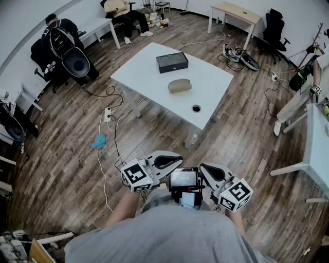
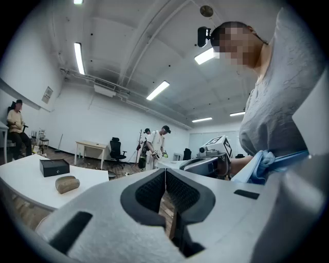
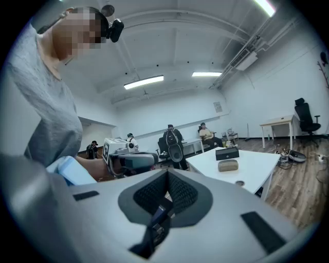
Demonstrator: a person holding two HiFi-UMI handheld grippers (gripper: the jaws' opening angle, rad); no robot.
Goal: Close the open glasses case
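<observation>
Standing well back from the white table (image 1: 139, 72), the person holds the left gripper (image 2: 165, 177) and right gripper (image 3: 167, 180) closed and empty. The glasses case (image 1: 179, 86) lies mid-table, its lid too small to make out.

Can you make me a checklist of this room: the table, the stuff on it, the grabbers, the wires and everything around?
Surface: white table, mostly bare, round hole near its front edge.
Job's things: tan oval case looks shut; black box beyond it, not touching.
Clutter: blue thing on the floor.
Grippers: left gripper and right gripper, fingers together, empty, held by the person's body, away from the table.
Cables: wires and power strip on the floor.
Surroundings: seated person, office chair, desk.
</observation>
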